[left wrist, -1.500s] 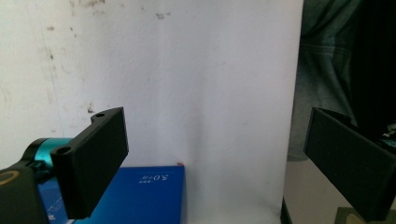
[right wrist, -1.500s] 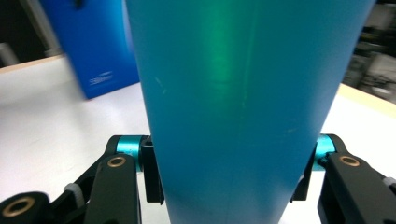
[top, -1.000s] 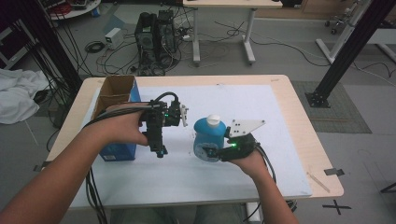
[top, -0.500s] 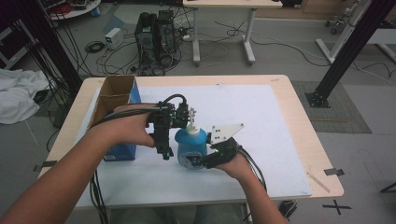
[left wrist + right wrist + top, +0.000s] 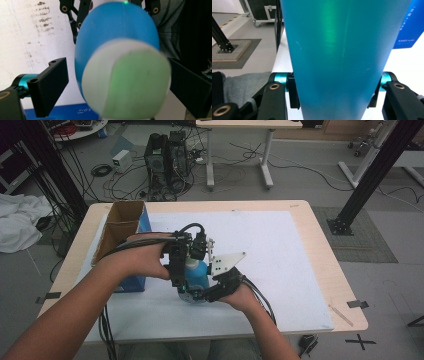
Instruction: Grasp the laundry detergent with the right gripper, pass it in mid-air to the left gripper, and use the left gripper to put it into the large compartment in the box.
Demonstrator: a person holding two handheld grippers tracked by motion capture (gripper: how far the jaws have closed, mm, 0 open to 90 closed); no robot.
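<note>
My right gripper [image 5: 198,295] is shut on a blue bottle [image 5: 199,271] and holds it just above the white mat. In the right gripper view the bottle's blue body [image 5: 337,50] stands between the pads of the right gripper [image 5: 334,96]. The bottle's white cap [image 5: 135,85] points into the left gripper view, with its blue body [image 5: 112,30] behind. My left gripper [image 5: 117,85] is open, one jaw on each side of the cap, with a gap showing at the left jaw. In the high view the left gripper [image 5: 180,277] sits close against the bottle's left side.
An open cardboard box with a blue side [image 5: 122,227] stands at the table's left, just behind my left hand. The white mat [image 5: 280,270] covers most of the wooden table [image 5: 325,245]. The blue box [image 5: 409,27] shows beyond the bottle.
My right gripper has carried the blue bottle leftward to the left gripper. The left gripper has hardly moved, and the bottle's top has gone in under it.
</note>
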